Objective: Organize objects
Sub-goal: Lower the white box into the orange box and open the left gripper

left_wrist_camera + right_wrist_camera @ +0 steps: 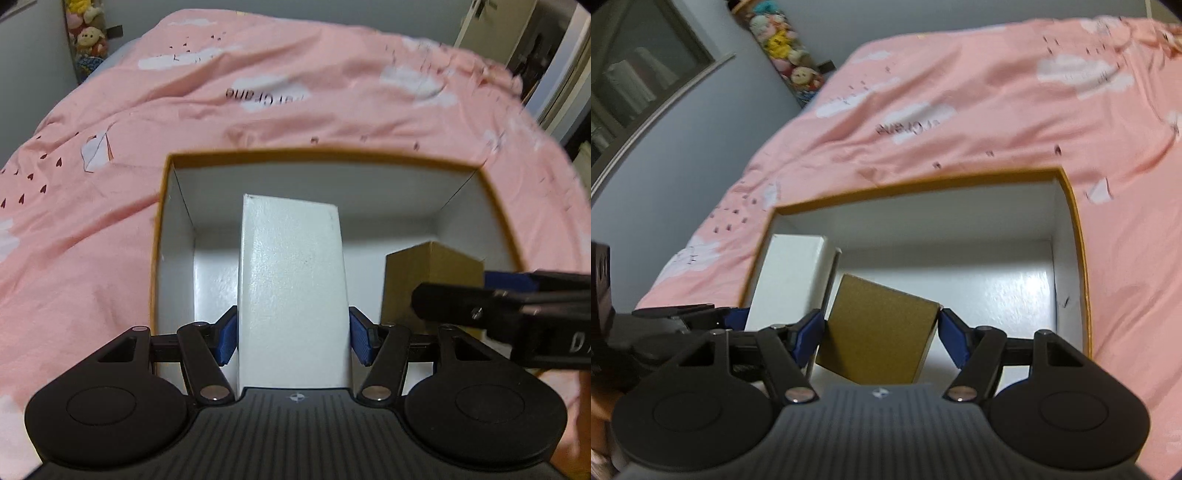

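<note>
A big open box with a mustard rim (295,152) (923,184) and white inside lies on the pink bed. My left gripper (293,334) is shut on a tall white box (291,280), its blue pads pressed on both sides, held over the big box's left half. My right gripper (881,338) is shut on a brown box (879,334), held over the big box beside the white box (790,280). In the left wrist view the brown box (424,280) and the right gripper's black fingers (480,306) show at the right.
The pink bedspread (258,92) (997,110) with white clouds surrounds the big box. Plush toys (88,37) (783,48) hang at the wall by the bed's far corner. A grey wall and a shelf (635,85) stand to the left. A doorway (535,48) shows at the far right.
</note>
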The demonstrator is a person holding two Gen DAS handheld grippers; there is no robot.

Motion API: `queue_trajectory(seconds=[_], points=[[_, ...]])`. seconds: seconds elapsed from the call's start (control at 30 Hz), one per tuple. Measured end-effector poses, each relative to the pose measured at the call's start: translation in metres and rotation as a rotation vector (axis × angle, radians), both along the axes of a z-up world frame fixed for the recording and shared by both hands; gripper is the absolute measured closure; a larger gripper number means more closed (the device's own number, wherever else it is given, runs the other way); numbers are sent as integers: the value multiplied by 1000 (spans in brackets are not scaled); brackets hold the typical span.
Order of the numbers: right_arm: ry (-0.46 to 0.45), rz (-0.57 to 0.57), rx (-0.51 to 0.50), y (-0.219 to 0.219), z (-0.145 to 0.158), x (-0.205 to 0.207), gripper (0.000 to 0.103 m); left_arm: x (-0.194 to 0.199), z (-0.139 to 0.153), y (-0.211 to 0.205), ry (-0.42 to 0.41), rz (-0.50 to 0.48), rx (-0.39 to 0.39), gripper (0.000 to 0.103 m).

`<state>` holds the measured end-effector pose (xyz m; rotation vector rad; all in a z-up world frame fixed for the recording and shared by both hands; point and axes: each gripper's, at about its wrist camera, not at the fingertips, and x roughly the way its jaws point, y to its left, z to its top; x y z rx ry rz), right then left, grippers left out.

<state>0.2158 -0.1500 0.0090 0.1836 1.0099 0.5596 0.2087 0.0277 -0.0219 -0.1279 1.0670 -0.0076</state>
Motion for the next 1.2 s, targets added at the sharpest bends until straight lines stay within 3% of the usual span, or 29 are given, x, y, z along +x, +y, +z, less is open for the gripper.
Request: queue_trajectory(seconds=[0.27,0.43,0.97,1.2], points=[[75,-19,-18,-1,-28,18,33,12,-30,-17,88,-32,135,35],[109,-18,-14,4,-38,26,33,13,-43,-19,121,-44,164,34],[155,-30,-13,17,-52,48,33,15,-46,-5,143,-85,59,27],[183,-20,-80,30,-66,51,33,-9,-11,4,74,-145,2,32]])
